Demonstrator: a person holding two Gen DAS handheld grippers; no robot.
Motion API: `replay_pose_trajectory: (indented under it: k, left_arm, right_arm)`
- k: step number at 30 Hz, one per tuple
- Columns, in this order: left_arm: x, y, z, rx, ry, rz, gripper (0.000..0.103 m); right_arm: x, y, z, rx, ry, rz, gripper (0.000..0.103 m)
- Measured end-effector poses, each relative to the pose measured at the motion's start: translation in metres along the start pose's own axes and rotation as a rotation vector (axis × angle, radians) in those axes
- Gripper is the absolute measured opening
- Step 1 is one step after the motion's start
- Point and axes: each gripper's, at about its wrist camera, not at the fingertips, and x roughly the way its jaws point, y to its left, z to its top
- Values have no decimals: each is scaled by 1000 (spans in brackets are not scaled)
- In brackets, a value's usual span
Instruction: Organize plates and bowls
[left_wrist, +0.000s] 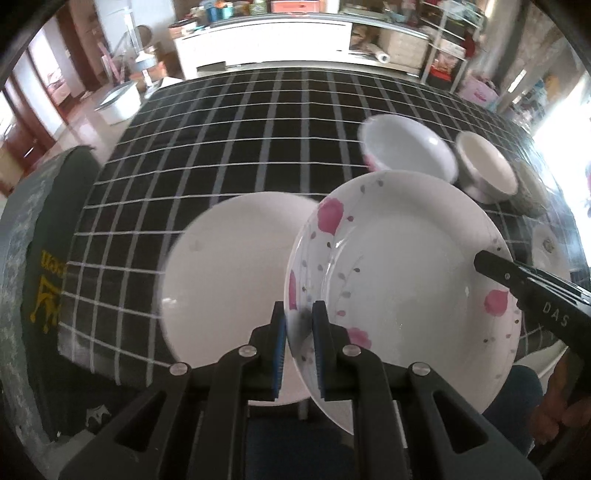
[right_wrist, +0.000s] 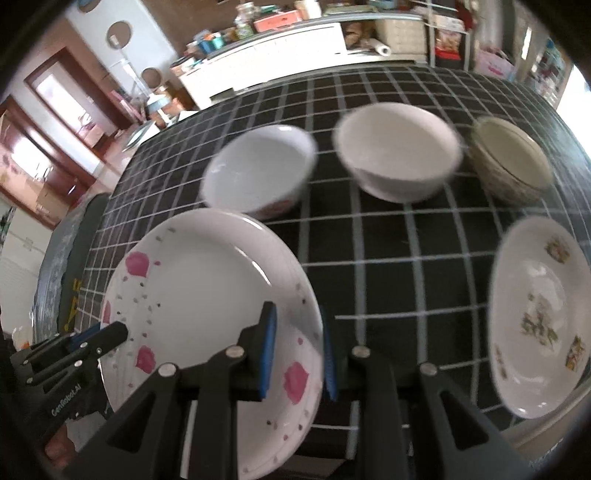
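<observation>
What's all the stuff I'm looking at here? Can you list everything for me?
Pink-flowered plate: one, white with pink petals, gripped at opposite rims by both grippers, above the cloth.
Plain plate: one, white, on the cloth, left of the flowered plate.
Patterned dish: one, white with floral prints, near the table's right edge.
Bowls: three in a row at the back; white with pink marks, plain white, cream with patterned outside.
Tablecloth: one, black with a white grid, covering the table.
Cabinet: one, white, cluttered on top, behind the table.
Left gripper: black with blue pads, shut on the plate's rim.
Right gripper: same make, clamped on the opposite rim.
</observation>
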Motion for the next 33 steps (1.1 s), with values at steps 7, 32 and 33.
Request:
replay_pose_trajectory:
  k: [7, 32, 33]
  left_arm:
    - [-1, 49, -7, -64, 8, 42, 12]
    - [38, 101, 1, -154, 20, 82, 12]
    - [40, 102, -1, -156, 24, 81, 12]
  right_arm:
    - [30, 47, 4, -65, 44, 33, 27]
    - [78, 110, 10, -174, 79, -41, 27]
    - [79, 112, 10, -183, 77, -47, 27]
